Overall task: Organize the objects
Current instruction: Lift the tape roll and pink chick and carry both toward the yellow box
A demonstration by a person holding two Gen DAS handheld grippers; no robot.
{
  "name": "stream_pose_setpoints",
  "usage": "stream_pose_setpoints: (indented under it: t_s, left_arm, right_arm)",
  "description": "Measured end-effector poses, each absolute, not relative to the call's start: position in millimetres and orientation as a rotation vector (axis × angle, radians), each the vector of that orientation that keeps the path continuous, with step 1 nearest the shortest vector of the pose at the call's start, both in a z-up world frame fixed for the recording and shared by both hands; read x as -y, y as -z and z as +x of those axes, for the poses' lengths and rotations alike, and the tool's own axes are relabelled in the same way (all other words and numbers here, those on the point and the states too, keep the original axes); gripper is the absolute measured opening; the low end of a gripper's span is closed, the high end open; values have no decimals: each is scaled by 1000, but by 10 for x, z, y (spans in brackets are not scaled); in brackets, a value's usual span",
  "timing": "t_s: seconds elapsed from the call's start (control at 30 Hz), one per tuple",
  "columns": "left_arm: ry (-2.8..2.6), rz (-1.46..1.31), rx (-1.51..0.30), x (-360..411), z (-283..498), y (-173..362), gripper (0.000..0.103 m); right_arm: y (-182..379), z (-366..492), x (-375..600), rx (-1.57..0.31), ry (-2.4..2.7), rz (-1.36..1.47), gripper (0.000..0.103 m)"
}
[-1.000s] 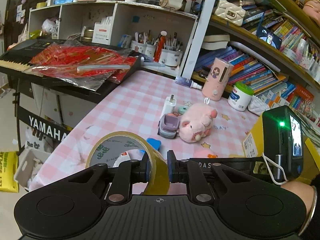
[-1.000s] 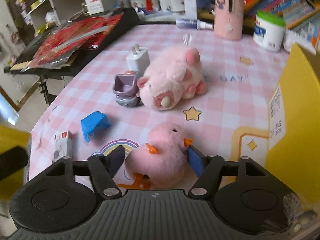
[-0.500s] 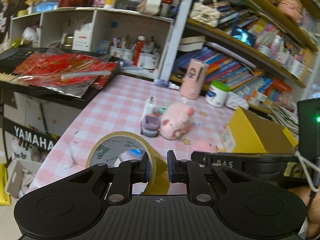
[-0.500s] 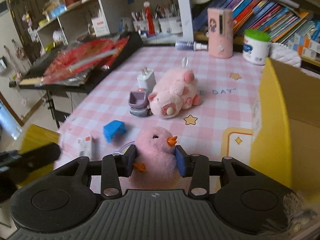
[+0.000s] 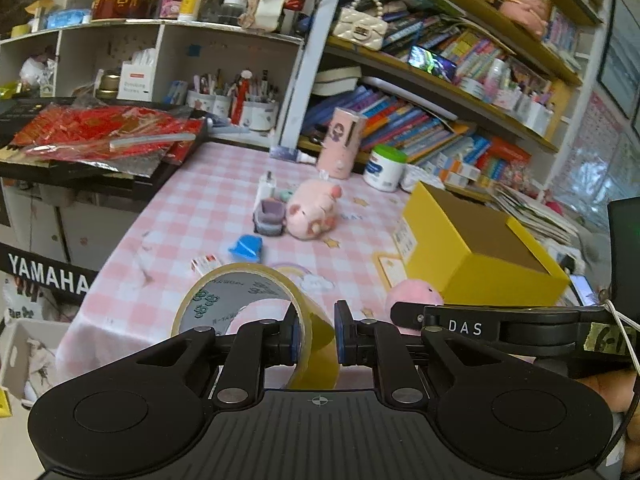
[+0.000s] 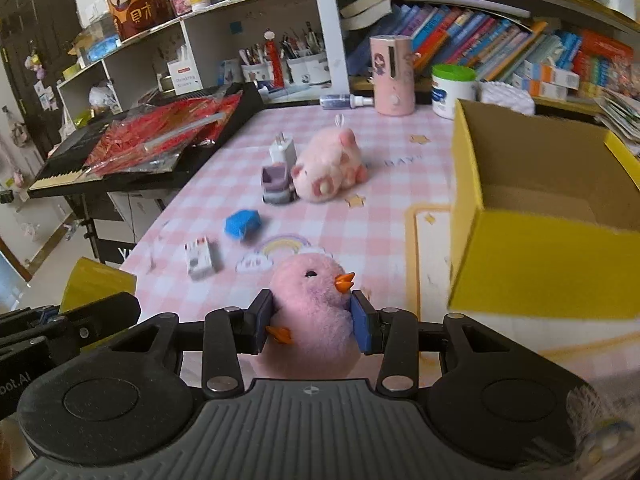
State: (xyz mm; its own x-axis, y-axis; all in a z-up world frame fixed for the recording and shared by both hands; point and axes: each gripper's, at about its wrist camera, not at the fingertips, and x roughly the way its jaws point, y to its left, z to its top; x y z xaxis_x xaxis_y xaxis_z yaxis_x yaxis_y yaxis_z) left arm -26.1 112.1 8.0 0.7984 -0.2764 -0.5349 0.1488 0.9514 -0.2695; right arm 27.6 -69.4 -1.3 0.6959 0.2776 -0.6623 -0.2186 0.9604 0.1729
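Right wrist view — right gripper (image 6: 313, 322) pinches the pink chick plush (image 6: 310, 312) above the checked table (image 6: 384, 216), beside the yellow box (image 6: 540, 264); left gripper (image 5: 316, 338) clamps the tape roll (image 5: 256, 304) wall.

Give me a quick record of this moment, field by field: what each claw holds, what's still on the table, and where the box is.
left claw: shut on tape roll
right claw: shut on pink chick plush
still on table: pink pig plush, white charger, purple toy, blue item, small white carton
yellow box: open, nothing seen inside, right of the chick
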Motion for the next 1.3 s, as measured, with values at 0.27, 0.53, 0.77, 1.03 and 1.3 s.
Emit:
stream_pose_setpoints:
  t_s: [0.27, 0.53, 0.77, 1.03, 1.3]
  left_arm:
    - [312, -182, -654, -1033, -477, -2, 15]
    - [440, -123, -671, -793, -588, 15, 15]
    - [509, -103, -678, -571, -614, 26, 15]
    - [598, -74, -682, -239, -604, 23, 15]
    - [650, -48, -670, -16, -564, -8, 15]
  right_arm:
    - [123, -260, 823, -759, -187, 130, 38]
    - [186, -595, 1152, -767, -42, 204, 38]
    - [205, -779, 1348, -773, 29, 222, 38]
    - [237, -930, 1613, -798, 88, 234, 38]
    - [196, -980, 1838, -781, 139, 259, 38]
